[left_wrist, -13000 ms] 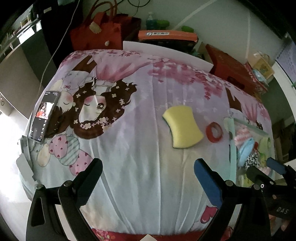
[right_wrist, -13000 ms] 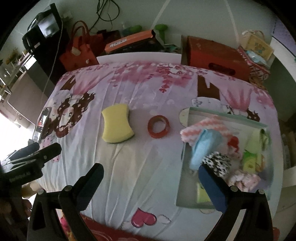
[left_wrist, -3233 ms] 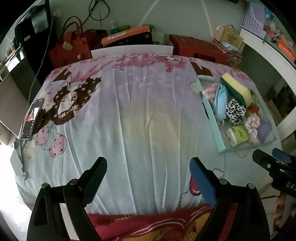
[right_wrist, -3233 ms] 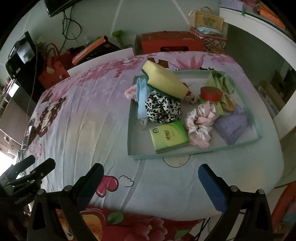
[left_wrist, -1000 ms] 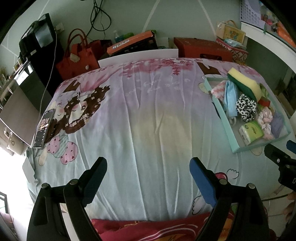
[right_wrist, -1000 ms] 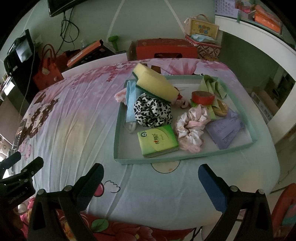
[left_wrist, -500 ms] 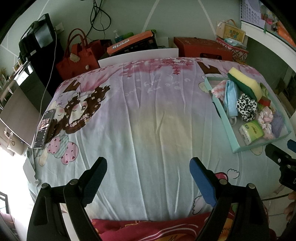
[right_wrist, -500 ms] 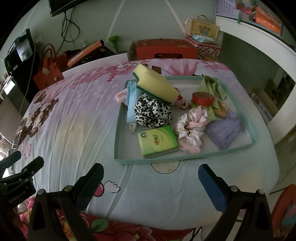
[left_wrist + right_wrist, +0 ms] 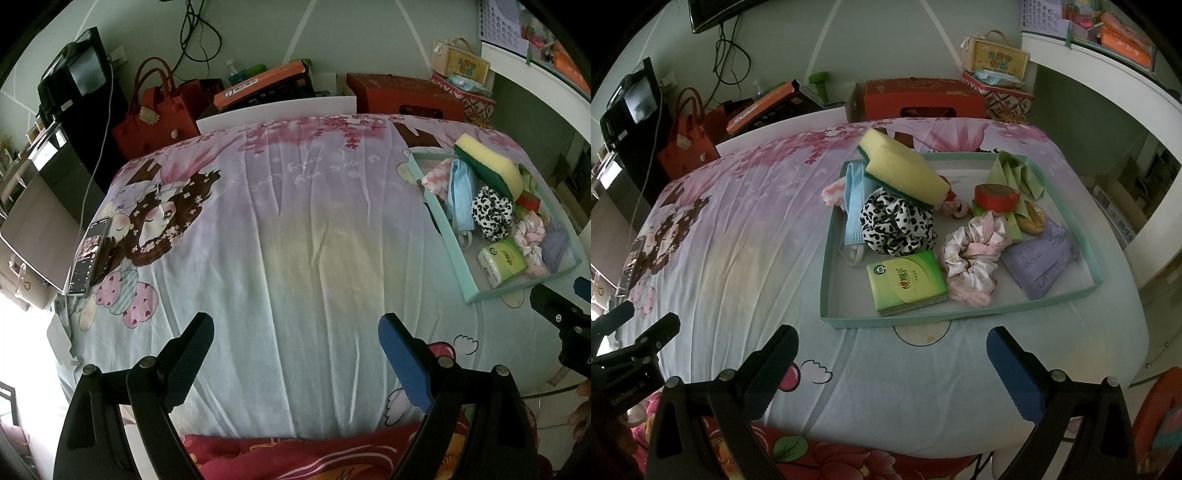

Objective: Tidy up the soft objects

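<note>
green tissue pack [image 9: 905,281] in tray [image 9: 960,315], print unreadable

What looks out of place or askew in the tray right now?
The yellow sponge is askew: it lies tilted across the leopard scrunchie and blue mask, one end poking over the tray rim. The mask's ear loops trail loose on the tray floor. Everything else lies inside the tray.
</note>
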The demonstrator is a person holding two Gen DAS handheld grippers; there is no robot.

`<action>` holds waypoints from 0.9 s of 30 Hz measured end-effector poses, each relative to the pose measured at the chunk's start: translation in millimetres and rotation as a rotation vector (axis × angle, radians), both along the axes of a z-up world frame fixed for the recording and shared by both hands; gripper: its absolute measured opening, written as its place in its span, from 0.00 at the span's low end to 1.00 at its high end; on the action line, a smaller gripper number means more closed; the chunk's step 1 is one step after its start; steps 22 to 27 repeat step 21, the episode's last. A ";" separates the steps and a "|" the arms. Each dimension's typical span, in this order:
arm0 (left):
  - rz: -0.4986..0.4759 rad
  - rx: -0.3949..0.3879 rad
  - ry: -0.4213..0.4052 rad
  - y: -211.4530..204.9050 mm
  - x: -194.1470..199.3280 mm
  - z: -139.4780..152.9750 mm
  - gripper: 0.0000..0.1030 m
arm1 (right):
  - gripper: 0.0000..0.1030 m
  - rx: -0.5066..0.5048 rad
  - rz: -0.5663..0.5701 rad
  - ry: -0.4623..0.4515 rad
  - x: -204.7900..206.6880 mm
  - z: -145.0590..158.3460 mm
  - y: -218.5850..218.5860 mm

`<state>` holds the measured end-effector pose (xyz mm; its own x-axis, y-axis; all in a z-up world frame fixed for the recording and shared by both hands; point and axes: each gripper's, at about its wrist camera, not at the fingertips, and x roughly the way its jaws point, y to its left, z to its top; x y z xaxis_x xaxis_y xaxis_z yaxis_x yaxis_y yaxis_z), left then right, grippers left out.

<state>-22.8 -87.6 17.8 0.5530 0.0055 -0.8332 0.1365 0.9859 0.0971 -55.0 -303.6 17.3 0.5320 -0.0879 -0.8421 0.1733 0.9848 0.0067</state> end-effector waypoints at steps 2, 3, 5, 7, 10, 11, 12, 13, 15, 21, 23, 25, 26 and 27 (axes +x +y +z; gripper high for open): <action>-0.001 0.000 0.000 0.5 -0.1 0.3 0.88 | 1.00 0.000 0.000 0.000 -0.2 0.2 0.0; -0.001 0.000 -0.001 0.6 0.0 0.3 0.88 | 1.00 -0.001 0.000 0.000 -0.3 0.4 0.1; 0.002 0.000 0.000 1.4 -0.3 0.5 0.88 | 1.00 0.000 -0.001 0.000 -0.4 0.5 0.1; 0.004 -0.001 0.002 2.1 -0.7 0.4 0.88 | 1.00 0.001 -0.001 0.000 -0.5 0.7 0.1; 0.007 0.000 0.006 2.6 -0.9 0.0 0.88 | 1.00 0.002 -0.002 0.002 -0.1 1.1 0.4; 0.007 0.001 0.007 2.7 -1.0 -0.3 0.88 | 1.00 0.002 -0.002 0.003 -0.2 1.8 0.5; 0.007 0.002 0.007 2.6 -1.1 -0.4 0.88 | 1.00 0.002 -0.001 0.003 -0.8 2.2 -0.2; 0.008 0.003 0.007 2.8 -1.3 -0.6 0.88 | 1.00 0.002 -0.001 0.002 -0.7 2.2 0.0; 0.009 0.003 0.008 2.7 -1.0 -1.3 0.88 | 1.00 0.004 -0.001 0.001 -1.2 1.6 -0.5; 0.005 -0.006 -0.003 3.5 -2.3 -0.2 0.88 | 1.00 0.005 0.000 0.002 -1.3 0.6 -1.1; 0.005 -0.006 -0.003 3.5 -2.3 -0.2 0.88 | 1.00 0.005 0.000 0.002 -1.3 0.6 -1.1; 0.005 -0.006 -0.003 3.5 -2.3 -0.2 0.88 | 1.00 0.005 0.000 0.002 -1.3 0.6 -1.1; 0.005 -0.006 -0.003 3.5 -2.3 -0.2 0.88 | 1.00 0.005 0.000 0.002 -1.3 0.6 -1.1; 0.005 -0.006 -0.003 3.5 -2.3 -0.2 0.88 | 1.00 0.005 0.000 0.002 -1.3 0.6 -1.1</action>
